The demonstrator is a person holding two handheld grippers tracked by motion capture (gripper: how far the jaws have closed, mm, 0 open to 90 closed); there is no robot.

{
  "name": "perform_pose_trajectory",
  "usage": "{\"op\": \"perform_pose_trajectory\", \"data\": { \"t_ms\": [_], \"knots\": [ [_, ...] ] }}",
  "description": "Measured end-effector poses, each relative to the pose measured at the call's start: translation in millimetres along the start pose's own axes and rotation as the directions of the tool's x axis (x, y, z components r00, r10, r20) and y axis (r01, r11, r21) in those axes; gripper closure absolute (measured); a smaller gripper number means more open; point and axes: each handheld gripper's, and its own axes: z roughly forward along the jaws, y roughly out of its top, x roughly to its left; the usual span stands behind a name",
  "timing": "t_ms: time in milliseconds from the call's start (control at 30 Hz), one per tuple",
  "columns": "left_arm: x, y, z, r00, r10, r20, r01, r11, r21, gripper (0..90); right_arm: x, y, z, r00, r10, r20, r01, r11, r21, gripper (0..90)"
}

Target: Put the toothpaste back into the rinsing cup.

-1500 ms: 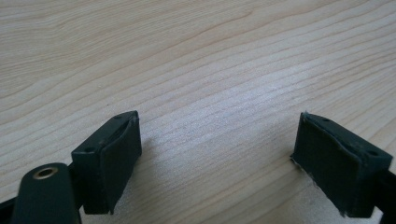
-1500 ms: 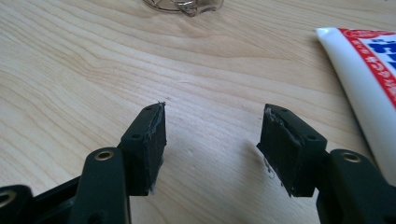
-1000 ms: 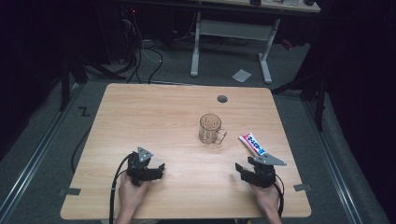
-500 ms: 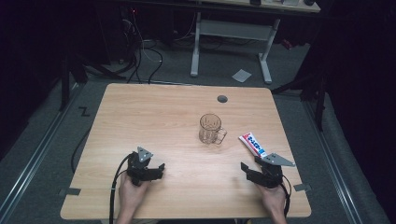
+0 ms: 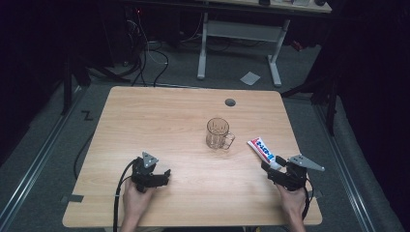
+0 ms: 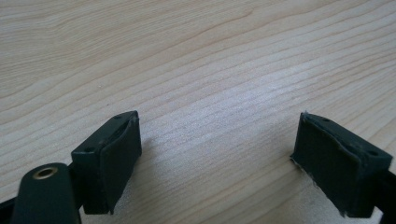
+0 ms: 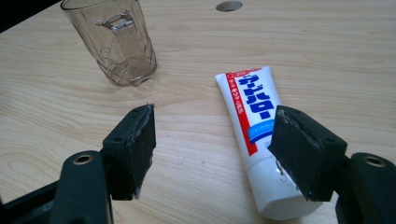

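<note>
With jaws just spread wide and nothing pinched, right gripper (image 7: 212,154) sits low over pale, grainy wood table (image 5: 159,116). Glossy white toothpaste tube (image 7: 257,140), red and blue print, lying flat between the matte black pads, cap end tucked by the right-hand one. Clear ribbed glass mug (image 7: 114,42) ahead and off to the left, upright. Left gripper (image 6: 217,158) likewise gaping over bare wood.

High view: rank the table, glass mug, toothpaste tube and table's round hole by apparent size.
1. Table, by far the largest.
2. Glass mug and toothpaste tube: too alike to rank; the mug is wider, the tube longer.
3. Round hole, the smallest.
</note>
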Motion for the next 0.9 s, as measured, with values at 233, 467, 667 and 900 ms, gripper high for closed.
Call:
{"op": "perform_pose_trajectory", "data": {
  "t_ms": [233, 467, 667, 900],
  "knots": [
    [0.0, 0.0, 0.0, 1.0000, 0.000, 0.000, 0.000, 1.0000, 0.000, 15.3, -18.2, 5.5, -1.2, 0.9980, 0.062, 0.006, -0.062, 0.998, 0.005, 24.3],
    [0.0, 0.0, 0.0, 1.0000, 0.000, 0.000, 0.000, 1.0000, 0.000, 15.3, -27.3, 12.5, 1.5, 0.9987, 0.051, 0.005, -0.051, 0.999, 0.017, 25.4],
    [0.0, 0.0, 0.0, 1.0000, 0.000, 0.000, 0.000, 1.0000, 0.000, 15.3, -30.8, 20.8, 11.3, 0.9994, 0.032, 0.016, -0.033, 0.997, 0.064, 28.6],
    [0.0, 0.0, 0.0, 1.0000, 0.000, 0.000, 0.000, 1.0000, 0.000, 15.3, -26.7, 37.7, 26.9, 0.9999, -0.014, -0.009, 0.016, 0.988, 0.153, 34.0]
  ]
}}
